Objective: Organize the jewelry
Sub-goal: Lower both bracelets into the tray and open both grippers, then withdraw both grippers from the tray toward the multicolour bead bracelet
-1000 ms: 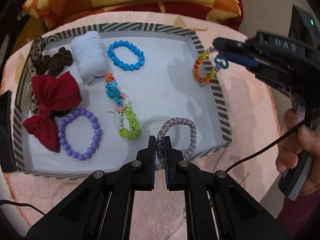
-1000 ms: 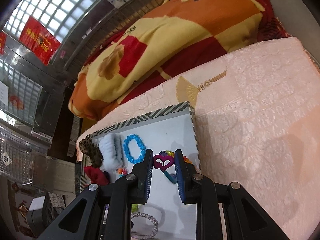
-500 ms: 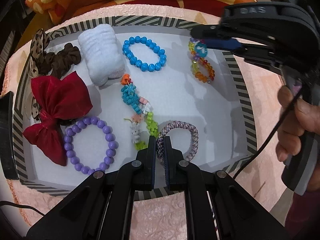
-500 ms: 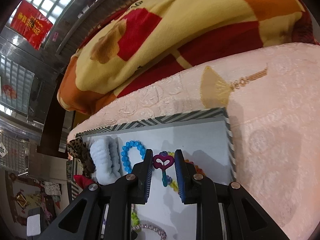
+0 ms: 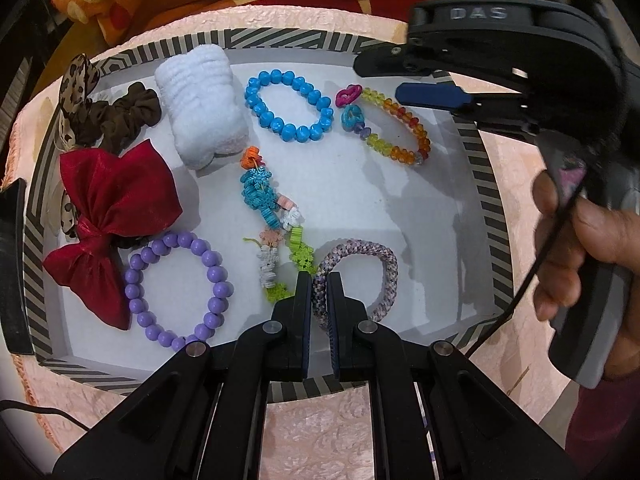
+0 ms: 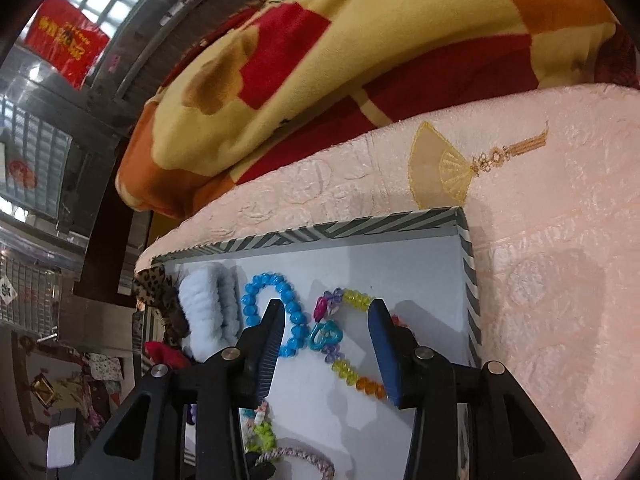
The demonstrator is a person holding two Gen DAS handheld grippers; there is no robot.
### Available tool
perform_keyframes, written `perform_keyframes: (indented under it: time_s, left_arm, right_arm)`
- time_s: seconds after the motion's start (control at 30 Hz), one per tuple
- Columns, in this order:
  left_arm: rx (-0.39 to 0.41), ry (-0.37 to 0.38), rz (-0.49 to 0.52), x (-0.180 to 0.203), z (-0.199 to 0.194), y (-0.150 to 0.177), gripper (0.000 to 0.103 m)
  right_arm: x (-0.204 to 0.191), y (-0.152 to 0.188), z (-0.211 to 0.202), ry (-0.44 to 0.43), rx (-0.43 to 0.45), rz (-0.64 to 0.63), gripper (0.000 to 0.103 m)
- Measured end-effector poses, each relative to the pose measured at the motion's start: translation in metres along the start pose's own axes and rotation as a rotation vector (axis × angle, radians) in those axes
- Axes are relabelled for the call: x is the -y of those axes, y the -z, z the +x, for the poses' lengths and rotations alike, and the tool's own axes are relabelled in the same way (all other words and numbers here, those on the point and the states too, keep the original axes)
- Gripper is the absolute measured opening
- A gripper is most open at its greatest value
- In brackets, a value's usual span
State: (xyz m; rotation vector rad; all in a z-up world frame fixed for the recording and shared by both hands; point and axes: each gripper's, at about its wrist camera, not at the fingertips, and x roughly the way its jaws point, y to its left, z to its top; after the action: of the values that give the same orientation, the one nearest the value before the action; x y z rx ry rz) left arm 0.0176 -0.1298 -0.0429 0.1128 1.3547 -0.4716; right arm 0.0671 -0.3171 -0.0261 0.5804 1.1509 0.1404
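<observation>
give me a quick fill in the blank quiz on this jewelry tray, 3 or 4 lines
1. The left gripper is shut on the ____ bracelet.
2. The right gripper has its jaws opening above the multicolour crystal bracelet, which lies on the ____.
3. The purple bead bracelet lies beside the ____ bow.
4. The white scrunchie lies next to the ____ bead bracelet.

Missing words: braided; tray; red; blue

five bracelets, three hair ties, two bows

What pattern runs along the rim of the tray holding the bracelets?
Grey-and-white diagonal stripes on the tray rim, clearest in the left wrist view.
</observation>
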Motion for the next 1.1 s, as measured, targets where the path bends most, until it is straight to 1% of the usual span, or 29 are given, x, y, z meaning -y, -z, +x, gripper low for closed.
perform_keyframes:
  time_s: [0.07, 0.13, 0.2, 0.27, 0.43, 0.53, 0.6, 0.67, 0.8, 0.93, 1.1]
  left_arm:
    - [0.001, 0.002, 0.004, 0.002, -0.002, 0.004, 0.008]
    - [0.005, 0.01, 0.005, 0.004, -0.006, 0.006, 0.014]
    - [0.014, 0.02, 0.001, 0.005, -0.011, 0.008, 0.028]
    - [0.024, 0.029, -0.009, 0.004, -0.016, 0.009, 0.033]
    - [0.043, 0.029, -0.016, -0.002, -0.032, 0.013, 0.034]
    - [0.064, 0.015, -0.019, -0.008, -0.043, 0.016, 0.035]
    - [0.079, 0.005, -0.022, -0.011, -0.05, 0.019, 0.039]
    - [0.095, -0.01, -0.027, -0.015, -0.057, 0.023, 0.041]
    - [0.106, -0.03, -0.036, -0.022, -0.063, 0.033, 0.041]
    - [0.122, -0.046, -0.043, -0.024, -0.071, 0.045, 0.041]
    - [0.146, -0.074, -0.039, -0.023, -0.079, 0.058, 0.041]
  right_arm:
    - [0.0, 0.003, -0.006, -0.006, 0.007, 0.011, 0.042]
    - [0.0, 0.006, -0.013, -0.009, 0.017, 0.019, 0.042]
    - [0.0, 0.012, -0.023, -0.013, 0.028, 0.018, 0.044]
    - [-0.003, 0.016, -0.031, -0.014, 0.038, 0.015, 0.045]
    - [-0.008, 0.031, -0.053, -0.018, 0.064, 0.016, 0.045]
    - [-0.011, 0.041, -0.064, -0.012, 0.078, 0.013, 0.048]
    - [-0.011, 0.046, -0.071, -0.016, 0.088, 0.014, 0.05]
    - [-0.014, 0.055, -0.079, -0.017, 0.098, 0.013, 0.052]
    - [-0.016, 0.072, -0.092, -0.014, 0.115, 0.011, 0.054]
    - [-0.02, 0.09, -0.106, 0.017, 0.135, 0.005, 0.054]
    - [-0.021, 0.109, -0.114, 0.021, 0.142, 0.008, 0.054]
